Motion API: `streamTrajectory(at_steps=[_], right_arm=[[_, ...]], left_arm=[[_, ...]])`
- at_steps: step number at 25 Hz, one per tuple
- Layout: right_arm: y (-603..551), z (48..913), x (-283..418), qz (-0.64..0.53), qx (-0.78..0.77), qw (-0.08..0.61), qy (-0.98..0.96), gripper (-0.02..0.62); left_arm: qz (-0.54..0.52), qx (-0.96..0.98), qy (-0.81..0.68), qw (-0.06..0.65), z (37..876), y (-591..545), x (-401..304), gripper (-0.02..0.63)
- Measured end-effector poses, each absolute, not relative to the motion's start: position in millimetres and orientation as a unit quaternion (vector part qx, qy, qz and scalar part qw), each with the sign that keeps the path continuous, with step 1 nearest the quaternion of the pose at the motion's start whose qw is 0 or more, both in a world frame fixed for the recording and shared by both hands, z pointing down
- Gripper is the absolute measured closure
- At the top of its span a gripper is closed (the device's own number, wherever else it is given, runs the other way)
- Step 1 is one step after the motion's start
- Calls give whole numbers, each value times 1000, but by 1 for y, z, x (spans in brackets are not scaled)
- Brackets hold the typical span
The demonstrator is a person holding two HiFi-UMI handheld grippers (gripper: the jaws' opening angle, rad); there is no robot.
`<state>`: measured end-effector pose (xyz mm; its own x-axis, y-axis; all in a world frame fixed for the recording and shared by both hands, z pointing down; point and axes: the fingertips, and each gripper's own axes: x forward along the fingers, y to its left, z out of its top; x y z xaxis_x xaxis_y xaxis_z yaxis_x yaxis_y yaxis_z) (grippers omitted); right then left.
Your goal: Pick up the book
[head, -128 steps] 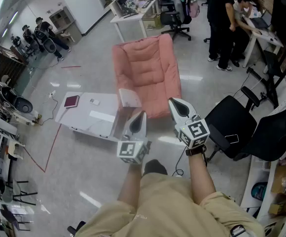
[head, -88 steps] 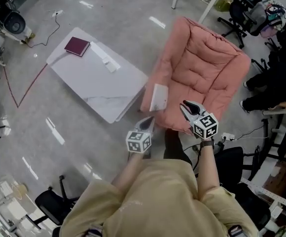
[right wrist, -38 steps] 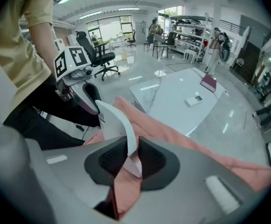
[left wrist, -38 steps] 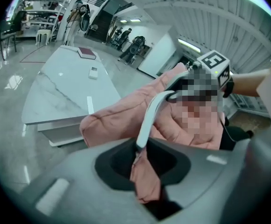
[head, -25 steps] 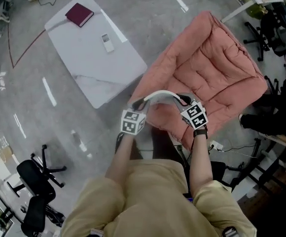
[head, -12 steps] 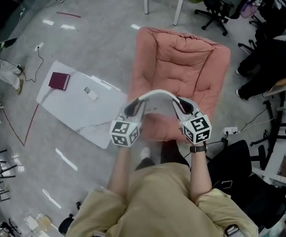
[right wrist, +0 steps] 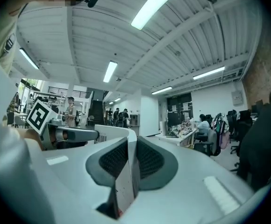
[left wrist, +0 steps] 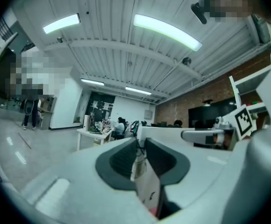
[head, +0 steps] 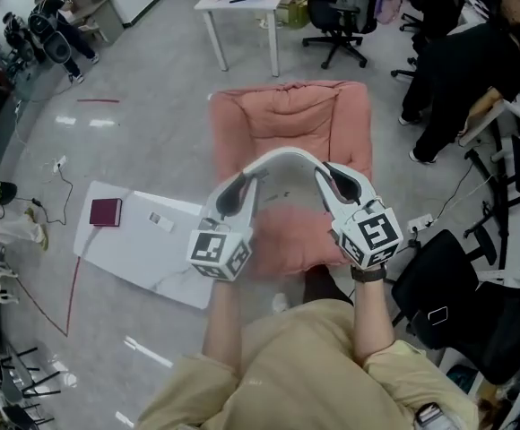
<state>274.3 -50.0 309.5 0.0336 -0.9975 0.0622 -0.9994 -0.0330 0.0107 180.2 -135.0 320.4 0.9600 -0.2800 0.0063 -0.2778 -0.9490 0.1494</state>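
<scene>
Left gripper [head: 235,192]: clenched on one end of the white book [head: 282,157]; the left gripper view shows the book's edge [left wrist: 147,186] standing between the two dark pads, and the jaws are closing on it. Right gripper [head: 336,181]: clenched on the opposite end; the right gripper view shows the thin white edge [right wrist: 125,181] pinched between its pads, with no gap visible. Both grippers point roughly level, with their marker cubes on the near side toward the person. The white book is held in the air between the two grippers, bowed upward into an arch from one gripper to the other, clear of all furniture. Beneath and beyond it in the head view stands a pink cushioned chair [head: 287,115], its seat partly covered by the grippers and the book. To the left of the chair is a low white table [head: 143,256], which carries a maroon book [head: 106,212] at its far left corner and a small flat item [head: 160,221] just right of that; the item cannot be identified. At the far side of the room stand a white desk [head: 242,5] and a black office chair [head: 336,21]. A person in dark clothing [head: 457,65] bends over at the far right. A black chair [head: 439,280] stands at the near right.
</scene>
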Motion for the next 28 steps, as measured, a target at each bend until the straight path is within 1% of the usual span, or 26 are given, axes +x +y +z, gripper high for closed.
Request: streamTrajectory(at_steps=[5, 10, 18, 28], right_arm=[[-26, 277, 282, -9, 735, 1, -678, 541], [-14, 264, 278, -22, 739, -3, -673, 541], [-10, 266, 273, -20, 739, -1, -673, 541], [-10, 287, 293, -7, 738, 7, -675, 541]], left_arm=[[-37, 990, -119, 60, 286, -113, 189, 543], [-49, 992, -106, 55, 273, -101, 185, 546], [-48, 992, -102, 65, 277, -94, 181, 549], [-31, 991, -102, 82, 298, -93, 200, 549]])
